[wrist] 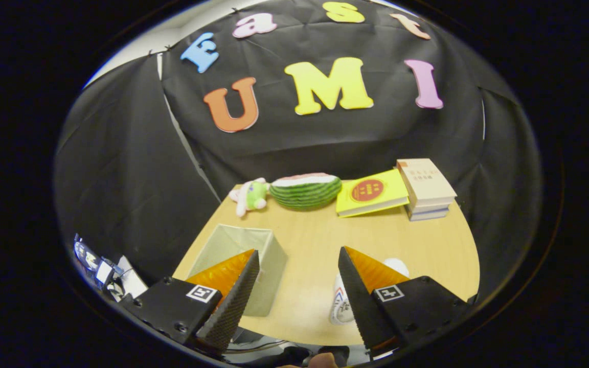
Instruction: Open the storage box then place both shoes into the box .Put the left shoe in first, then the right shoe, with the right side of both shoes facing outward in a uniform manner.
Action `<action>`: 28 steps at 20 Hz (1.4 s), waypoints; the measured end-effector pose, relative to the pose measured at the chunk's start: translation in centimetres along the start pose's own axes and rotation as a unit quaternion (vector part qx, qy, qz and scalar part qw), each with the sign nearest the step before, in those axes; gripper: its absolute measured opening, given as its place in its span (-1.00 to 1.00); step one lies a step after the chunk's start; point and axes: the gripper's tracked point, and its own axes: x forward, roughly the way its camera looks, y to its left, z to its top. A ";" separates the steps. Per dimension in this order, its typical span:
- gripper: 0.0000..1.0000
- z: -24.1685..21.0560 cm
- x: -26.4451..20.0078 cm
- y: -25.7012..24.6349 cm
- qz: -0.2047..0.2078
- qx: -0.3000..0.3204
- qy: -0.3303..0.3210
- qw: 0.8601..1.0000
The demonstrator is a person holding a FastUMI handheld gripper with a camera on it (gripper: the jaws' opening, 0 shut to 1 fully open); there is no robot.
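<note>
Hand-held gripper (298, 266) released, fingers spread above desk (325, 235); box (253, 250) behind the 9 o'clock finger, shoe (343, 301) beside the 3 o'clock finger.

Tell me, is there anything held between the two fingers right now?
No: the fingers stand wide apart over the bare wooden table, with the storage box behind one and a white shoe behind the other.
</note>
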 end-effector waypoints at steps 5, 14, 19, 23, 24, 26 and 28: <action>0.93 -5.8 3.7 -4.7 0.025 0.013 0.116 0.993; 0.93 -16.2 10.5 -10.2 0.044 0.040 0.269 0.961; 0.87 -19.6 13.2 -12.5 0.037 0.060 0.312 0.947; 0.79 -21.5 14.5 -13.3 0.032 0.074 0.346 0.935; 0.77 -21.8 14.8 -13.3 0.034 0.083 0.350 0.932; 0.59 -21.9 15.4 -13.2 0.037 0.097 0.357 0.928; 0.37 -22.2 16.0 -12.9 0.042 0.099 0.361 0.926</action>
